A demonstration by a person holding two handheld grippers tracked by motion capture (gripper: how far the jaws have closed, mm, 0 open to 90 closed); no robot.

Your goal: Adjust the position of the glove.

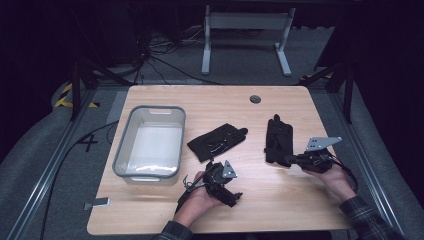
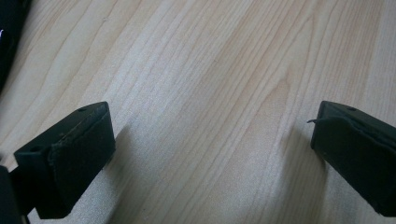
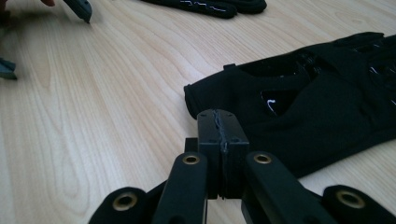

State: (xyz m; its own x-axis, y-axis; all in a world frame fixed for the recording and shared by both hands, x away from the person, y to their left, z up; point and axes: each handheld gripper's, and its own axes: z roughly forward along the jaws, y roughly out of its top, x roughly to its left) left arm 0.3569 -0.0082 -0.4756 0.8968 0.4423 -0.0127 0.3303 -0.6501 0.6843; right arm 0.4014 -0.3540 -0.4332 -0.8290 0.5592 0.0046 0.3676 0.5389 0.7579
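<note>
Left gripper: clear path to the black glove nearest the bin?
Probably yes. The left gripper is open over bare wooden table, and that black fabric glove lies just beyond it with nothing between. The grey plastic bin sits off to the side.

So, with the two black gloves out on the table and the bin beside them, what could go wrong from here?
1. The right hand-held gripper is shut, pads together, at the cuff of the near glove; pushing forward like this may shove the glove rather than grip it.
2. The left hand-held gripper is open over bare wood, away from the other glove, so any two-handed lift toward the bin may start one-sided.
</note>
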